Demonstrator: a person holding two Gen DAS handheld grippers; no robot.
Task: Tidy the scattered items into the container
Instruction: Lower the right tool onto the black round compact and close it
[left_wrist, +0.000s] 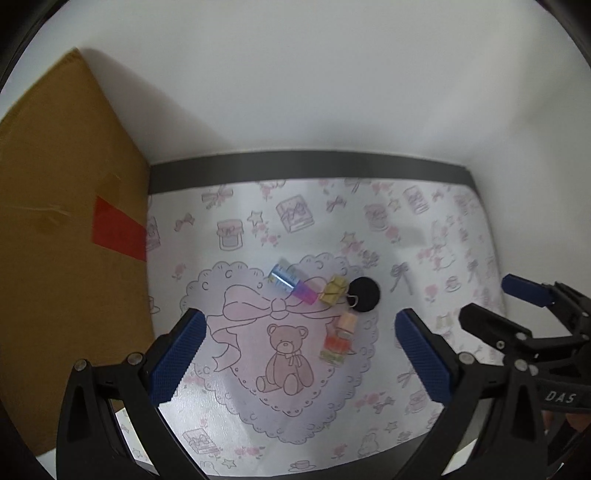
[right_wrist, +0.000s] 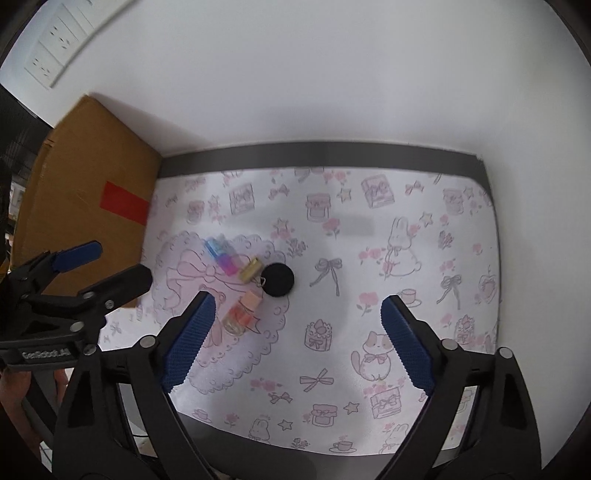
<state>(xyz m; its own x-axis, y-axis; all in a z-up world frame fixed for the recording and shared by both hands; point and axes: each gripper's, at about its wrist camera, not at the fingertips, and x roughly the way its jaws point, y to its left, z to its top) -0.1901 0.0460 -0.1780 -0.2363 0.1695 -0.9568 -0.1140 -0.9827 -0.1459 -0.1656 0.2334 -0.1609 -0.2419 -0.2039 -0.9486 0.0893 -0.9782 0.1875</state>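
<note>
My left gripper (left_wrist: 301, 354) hangs over the patterned mat (left_wrist: 424, 229) with its blue pads spread wide and nothing between them but the printed teddy bear. My right gripper (right_wrist: 297, 343) is also wide apart and empty; it too points steeply down at the mat, with only printed bows and flowers beneath the gap. Each tool shows at the edge of the other's view, so they sit side by side. Beyond my left pads, near the middle of the mat's big heart print, the scattered items lie in a loose cluster: a small bottle (left_wrist: 338, 341) with an orange label and peach cap lying on its side, a blue and pink tube (left_wrist: 291, 283), a little yellow box (left_wrist: 333, 290) just beside it, and a round black disc (left_wrist: 364, 294) with a small metal ring. From the right wrist that cluster sits just past my left-hand pad. A tall cardboard box (left_wrist: 62, 236) with a red tape patch stands at the mat's left edge, against the white wall (left_wrist: 295, 81).
</note>
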